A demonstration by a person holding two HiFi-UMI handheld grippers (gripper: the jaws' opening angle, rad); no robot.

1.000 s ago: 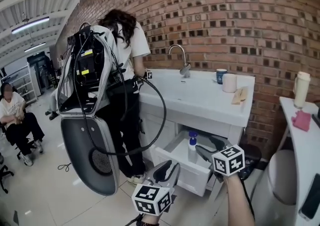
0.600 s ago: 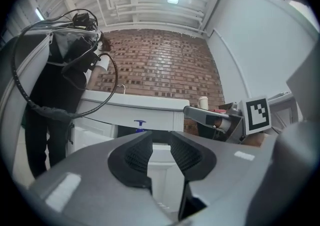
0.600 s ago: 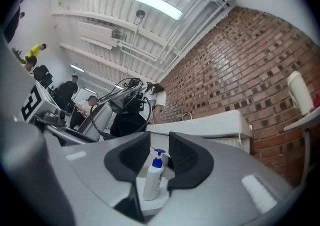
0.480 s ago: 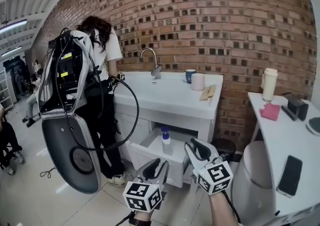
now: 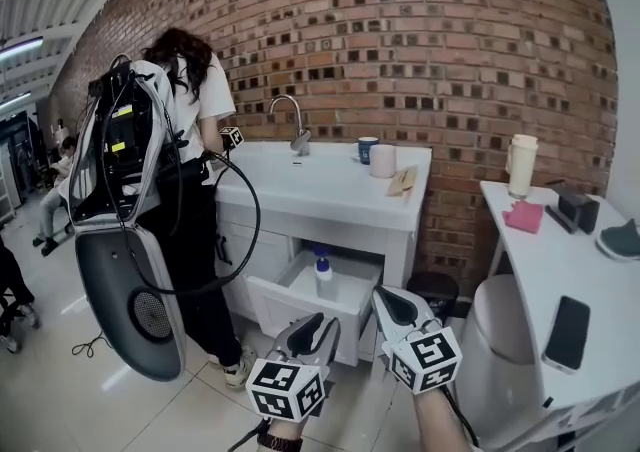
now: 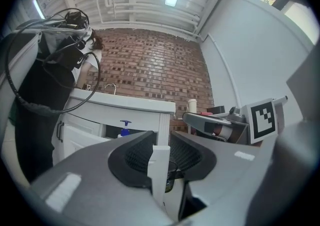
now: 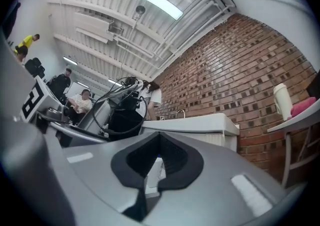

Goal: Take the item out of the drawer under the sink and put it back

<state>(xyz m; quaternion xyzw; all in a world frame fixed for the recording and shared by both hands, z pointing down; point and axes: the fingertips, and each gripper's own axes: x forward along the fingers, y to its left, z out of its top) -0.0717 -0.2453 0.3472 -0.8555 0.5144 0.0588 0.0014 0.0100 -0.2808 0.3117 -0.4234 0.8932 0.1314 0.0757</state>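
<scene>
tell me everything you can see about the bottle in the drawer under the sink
The bottle is small, with a pale, plastic-looking body and a blue pump top. It stands upright inside the pulled-out white drawer below the sink counter, its pump rising above the drawer's walls. Only the drawer's floor appears to touch it, and nothing grips it. Any label is too small to make out.

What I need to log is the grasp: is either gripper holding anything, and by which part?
Nothing is held. The right gripper is shut on nothing, the left gripper open and empty; the bottle stands in the drawer.
</scene>
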